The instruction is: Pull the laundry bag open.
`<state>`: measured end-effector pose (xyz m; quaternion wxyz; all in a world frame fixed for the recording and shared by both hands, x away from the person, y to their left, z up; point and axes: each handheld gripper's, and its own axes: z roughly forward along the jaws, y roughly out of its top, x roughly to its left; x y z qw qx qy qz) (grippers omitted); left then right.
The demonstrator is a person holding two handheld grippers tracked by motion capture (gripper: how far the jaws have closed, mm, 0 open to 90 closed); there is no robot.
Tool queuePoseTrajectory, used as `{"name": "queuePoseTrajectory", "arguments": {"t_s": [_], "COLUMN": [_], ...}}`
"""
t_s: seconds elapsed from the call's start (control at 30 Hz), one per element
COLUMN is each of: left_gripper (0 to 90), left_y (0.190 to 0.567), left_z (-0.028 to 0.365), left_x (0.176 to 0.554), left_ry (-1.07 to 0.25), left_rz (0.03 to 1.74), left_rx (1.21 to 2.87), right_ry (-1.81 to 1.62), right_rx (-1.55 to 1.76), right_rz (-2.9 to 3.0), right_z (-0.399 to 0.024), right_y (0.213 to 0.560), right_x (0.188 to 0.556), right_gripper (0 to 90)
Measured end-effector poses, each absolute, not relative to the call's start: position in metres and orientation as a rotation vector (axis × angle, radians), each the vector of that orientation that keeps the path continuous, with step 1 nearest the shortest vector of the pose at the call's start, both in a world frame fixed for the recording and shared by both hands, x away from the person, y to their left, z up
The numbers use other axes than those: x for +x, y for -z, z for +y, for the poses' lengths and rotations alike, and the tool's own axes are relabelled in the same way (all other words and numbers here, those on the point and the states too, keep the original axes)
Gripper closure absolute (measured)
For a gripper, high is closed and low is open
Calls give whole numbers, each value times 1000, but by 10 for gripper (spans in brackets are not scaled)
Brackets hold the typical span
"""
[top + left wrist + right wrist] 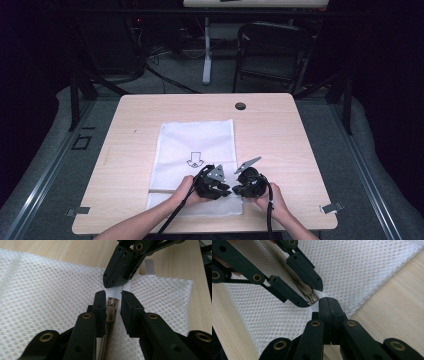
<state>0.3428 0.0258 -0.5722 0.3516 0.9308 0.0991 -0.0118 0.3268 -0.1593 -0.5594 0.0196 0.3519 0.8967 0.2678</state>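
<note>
A white mesh bag [195,140] lies flat on the wooden table [280,135], its zipper along the near edge. In the left gripper view my left gripper [111,293] straddles the tan zipper pull [110,312], with a sliver of white fabric showing between the pull and one jaw. My right gripper [328,301] is shut on the white tab of the bag [115,293] at the zipper's end, tip to tip with the left one. From above, the left gripper [227,189] and right gripper [236,190] meet at the bag's near right corner.
A black arrow [194,160] is printed on the bag. A dark round grommet [240,106] sits near the table's far edge. Metal clips [331,207] mark the near corners. A folding chair [270,50] stands beyond the table.
</note>
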Motion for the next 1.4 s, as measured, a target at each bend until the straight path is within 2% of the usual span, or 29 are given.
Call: {"name": "queuePoseTrajectory", "arguments": {"t_s": [0.2,0.4,1.03,1.4], "left_gripper": [819,821,829,829], "left_y": [573,574,568,567], "left_z": [26,28,26,32], "left_x": [343,345,342,345], "left_ry": [27,64,15,42], "left_rz": [277,283,254,253], "left_rx": [2412,2383,2427,2415], "right_ry": [-822,-838,-828,-826], "right_rx": [1098,1102,1115,1101], "right_rz": [2775,2769,2763,2767], "right_z": [-158,-157,-157,-158], "right_y": [559,560,559,560], "right_x": [326,325,325,325], "right_gripper": [900,900,900,900]}}
